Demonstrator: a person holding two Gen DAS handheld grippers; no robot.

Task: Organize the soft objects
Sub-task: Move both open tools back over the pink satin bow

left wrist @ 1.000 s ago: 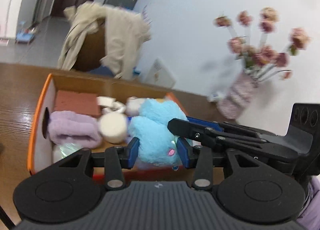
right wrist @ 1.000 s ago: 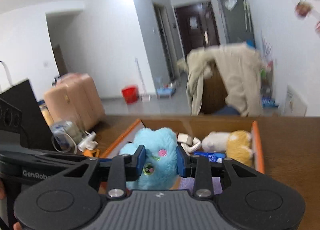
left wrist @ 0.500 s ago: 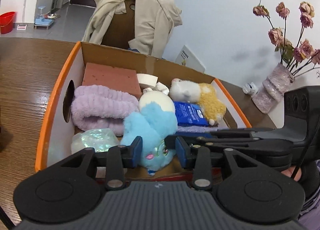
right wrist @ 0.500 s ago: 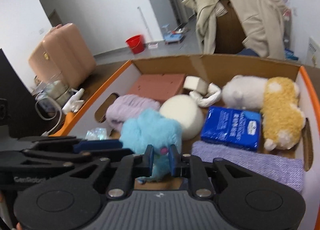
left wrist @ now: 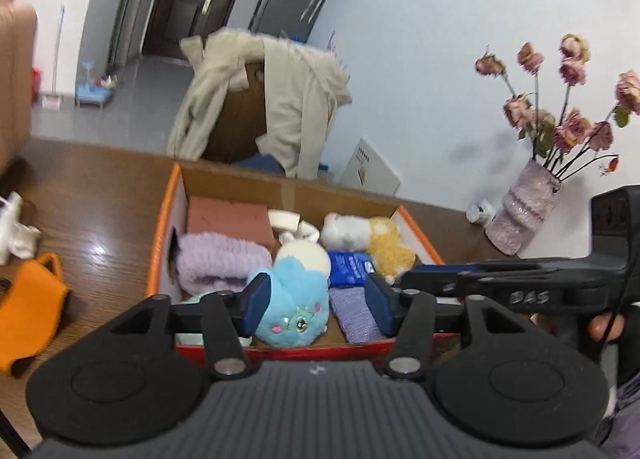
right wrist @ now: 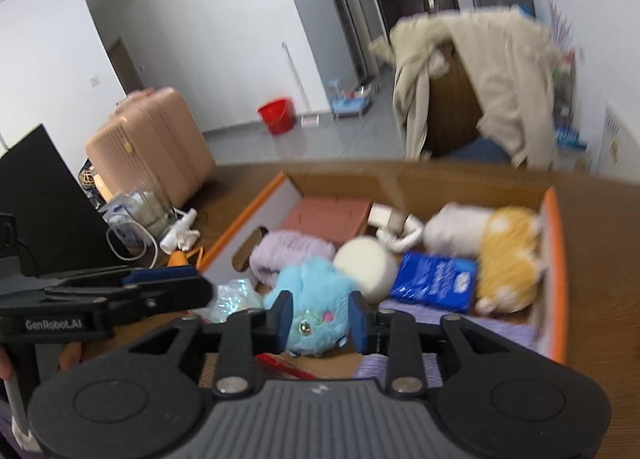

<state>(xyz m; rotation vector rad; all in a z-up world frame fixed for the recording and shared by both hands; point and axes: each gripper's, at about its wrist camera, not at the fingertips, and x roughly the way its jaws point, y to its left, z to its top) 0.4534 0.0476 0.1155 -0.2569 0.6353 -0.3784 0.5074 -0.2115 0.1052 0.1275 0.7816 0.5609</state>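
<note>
my right gripper [right wrist: 320, 317] jaws look spread beside the blue plush toy [right wrist: 310, 299], which lies in the cardboard box [right wrist: 554, 259] against the white ball [right wrist: 366, 265]. my left gripper [left wrist: 316, 299] jaws are spread wide.

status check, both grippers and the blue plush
Left hand-held gripper open, empty. Right hand-held gripper open around blue plush, which sits in cardboard box. Nothing blocking.

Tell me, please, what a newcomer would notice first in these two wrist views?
Probably the bright blue plush toy at the near end of the orange-edged cardboard box, framed by both grippers. Beside it lie a lilac fluffy towel, a cream ball and a white-and-yellow plush; dried roses in a vase stand to the right.
</note>
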